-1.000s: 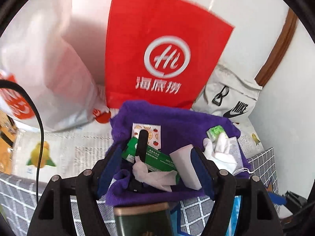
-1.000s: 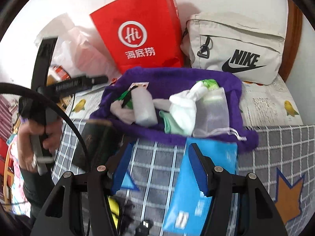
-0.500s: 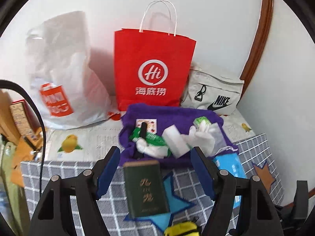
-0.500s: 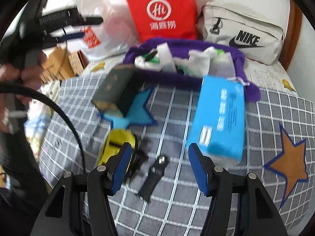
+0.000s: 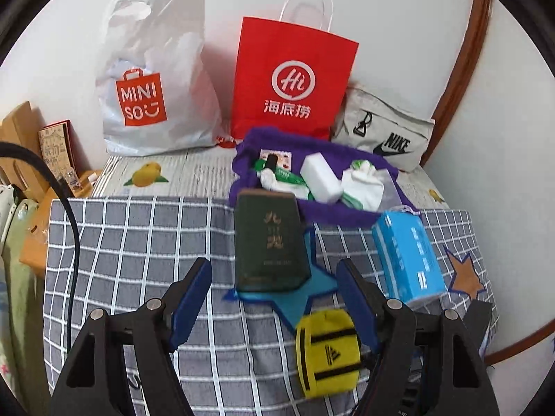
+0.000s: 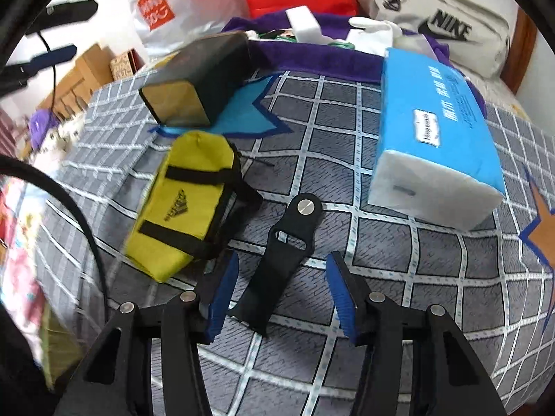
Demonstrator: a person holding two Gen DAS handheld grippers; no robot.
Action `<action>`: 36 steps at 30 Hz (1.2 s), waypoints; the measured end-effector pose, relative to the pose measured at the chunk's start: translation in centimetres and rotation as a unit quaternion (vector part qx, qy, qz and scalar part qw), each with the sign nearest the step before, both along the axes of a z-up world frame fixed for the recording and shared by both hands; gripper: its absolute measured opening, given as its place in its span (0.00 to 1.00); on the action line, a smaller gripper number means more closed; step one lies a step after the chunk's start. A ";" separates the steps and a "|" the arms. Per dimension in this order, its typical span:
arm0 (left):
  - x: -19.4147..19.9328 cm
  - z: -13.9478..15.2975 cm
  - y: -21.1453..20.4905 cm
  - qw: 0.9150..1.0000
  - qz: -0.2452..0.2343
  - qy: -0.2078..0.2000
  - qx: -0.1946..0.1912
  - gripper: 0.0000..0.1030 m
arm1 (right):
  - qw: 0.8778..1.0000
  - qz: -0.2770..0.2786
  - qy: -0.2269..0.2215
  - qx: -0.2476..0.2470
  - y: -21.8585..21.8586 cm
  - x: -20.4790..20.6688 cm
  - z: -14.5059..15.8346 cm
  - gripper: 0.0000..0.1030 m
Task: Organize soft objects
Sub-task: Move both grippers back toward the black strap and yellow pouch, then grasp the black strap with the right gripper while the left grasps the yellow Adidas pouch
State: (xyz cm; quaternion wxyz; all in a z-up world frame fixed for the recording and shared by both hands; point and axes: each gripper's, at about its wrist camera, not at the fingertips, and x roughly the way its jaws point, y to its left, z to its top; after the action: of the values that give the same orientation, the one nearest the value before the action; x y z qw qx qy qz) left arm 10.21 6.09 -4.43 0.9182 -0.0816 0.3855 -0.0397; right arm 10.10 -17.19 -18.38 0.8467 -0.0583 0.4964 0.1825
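Your right gripper (image 6: 282, 293) has its jaws closing around a flat black strap (image 6: 277, 263) at lower centre, pads not yet touching. Your left gripper (image 5: 274, 298) jaws stand wide, empty, above the grey checked cloth (image 5: 138, 242).

A red paper bag (image 5: 295, 76), white MINISO plastic bag (image 5: 156, 69) and grey Nike pouch (image 5: 385, 135) stand along the wall (image 5: 399, 17)
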 end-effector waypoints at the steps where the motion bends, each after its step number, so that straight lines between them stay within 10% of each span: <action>1: -0.4 -0.2 -0.1 1.000 -0.003 0.000 0.002 0.70 | 1.000 0.006 -0.013 -0.014 0.3 -0.3 -0.2 0.46; 8: -1.7 -1.6 -0.6 1.000 -0.005 0.011 -0.009 0.70 | 1.000 -0.002 0.000 0.009 -3.5 -0.9 0.1 0.32; 16: -1.5 -3.8 -1.5 0.999 -0.022 0.044 -0.019 0.70 | 0.999 0.031 -0.035 0.003 -2.0 -1.4 -0.3 0.48; 20: -1.6 -4.1 -1.9 0.998 -0.024 0.048 -0.014 0.70 | 0.996 0.052 -0.071 -0.007 -1.5 -1.5 -0.7 0.24; 36: -1.5 -9.8 -7.1 0.987 -0.118 0.107 -0.016 0.72 | 0.997 -0.022 -0.053 0.045 -7.1 -2.3 3.1 0.22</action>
State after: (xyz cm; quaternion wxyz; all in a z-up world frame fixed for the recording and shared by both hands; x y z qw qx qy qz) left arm 8.67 -0.98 -14.27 0.8592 -0.0537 0.4878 -0.1444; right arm 7.79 -24.31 -15.24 0.8775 -0.0186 0.4430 0.1826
